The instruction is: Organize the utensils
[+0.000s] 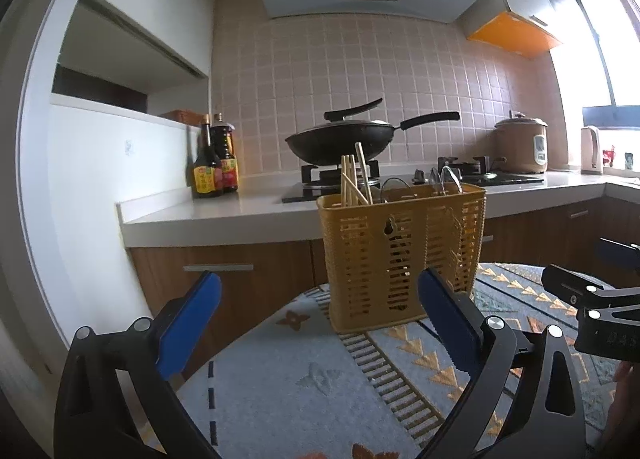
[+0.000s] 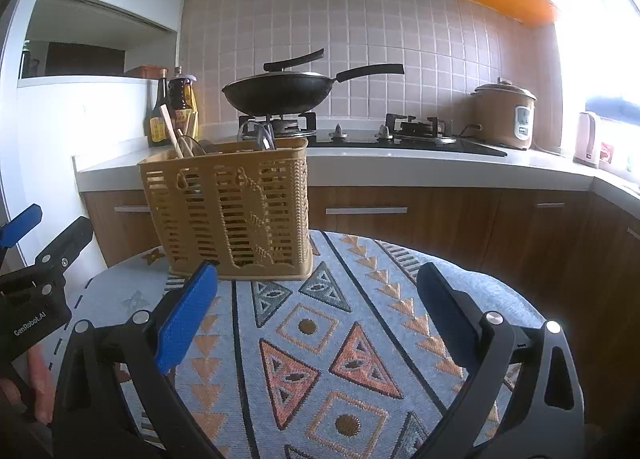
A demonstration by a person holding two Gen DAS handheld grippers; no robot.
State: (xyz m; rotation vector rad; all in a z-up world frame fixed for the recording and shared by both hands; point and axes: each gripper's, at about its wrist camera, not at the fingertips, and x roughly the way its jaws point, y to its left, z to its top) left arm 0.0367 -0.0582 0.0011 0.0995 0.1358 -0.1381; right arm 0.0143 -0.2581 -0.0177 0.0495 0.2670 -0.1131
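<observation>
A tan slotted plastic utensil basket point(image 1: 400, 255) stands upright on a round table with a patterned blue cloth point(image 1: 288, 375). Wooden chopsticks point(image 1: 354, 179) stick up from its left compartment, and metal utensil handles point(image 1: 444, 179) show in the right one. My left gripper point(image 1: 320, 299) is open just short of the basket, nothing between its blue pads. In the right wrist view the basket point(image 2: 228, 211) sits ahead and to the left, with a wooden utensil point(image 2: 172, 131) poking out. My right gripper point(image 2: 316, 287) is open and empty over the cloth point(image 2: 328, 359).
Behind the table runs a kitchen counter point(image 1: 224, 211) with wooden cabinets, two sauce bottles point(image 1: 214, 163), a black wok point(image 1: 340, 139) on a gas hob, a rice cooker point(image 1: 520, 147) and a kettle point(image 1: 592, 149). The other gripper's body shows at each view's edge.
</observation>
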